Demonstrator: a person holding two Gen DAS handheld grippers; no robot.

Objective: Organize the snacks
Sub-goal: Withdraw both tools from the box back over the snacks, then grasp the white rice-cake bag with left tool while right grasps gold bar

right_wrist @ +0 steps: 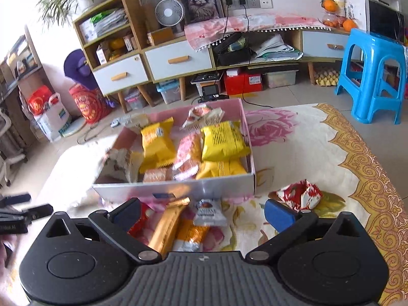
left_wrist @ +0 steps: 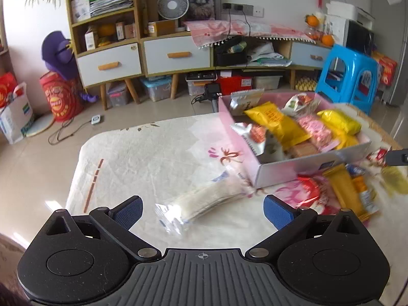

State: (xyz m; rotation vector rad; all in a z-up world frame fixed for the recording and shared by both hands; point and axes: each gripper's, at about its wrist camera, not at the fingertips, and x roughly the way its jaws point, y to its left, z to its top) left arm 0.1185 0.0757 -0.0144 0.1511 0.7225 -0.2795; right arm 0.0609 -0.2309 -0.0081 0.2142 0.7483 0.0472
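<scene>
A pink-lined cardboard box (left_wrist: 285, 173) holds several snack packets, yellow, pink and silver; it also shows in the right wrist view (right_wrist: 178, 187). My left gripper (left_wrist: 202, 210) is open, its jaws on either side of a clear-wrapped pale wafer pack (left_wrist: 204, 201) lying on the tablecloth. My right gripper (right_wrist: 202, 210) is open and empty above loose snacks in front of the box: a gold bar (right_wrist: 168, 225), a grey packet (right_wrist: 210, 211), an orange packet (right_wrist: 191, 234). A red-and-white packet (right_wrist: 299, 195) lies to the right.
The table has a floral cloth (left_wrist: 153, 153) with a gold border (right_wrist: 369, 178). A blue plastic stool (right_wrist: 372, 76) stands beyond the table at right. A cabinet with drawers (right_wrist: 178, 61) lines the back wall, with bags and bins on the floor.
</scene>
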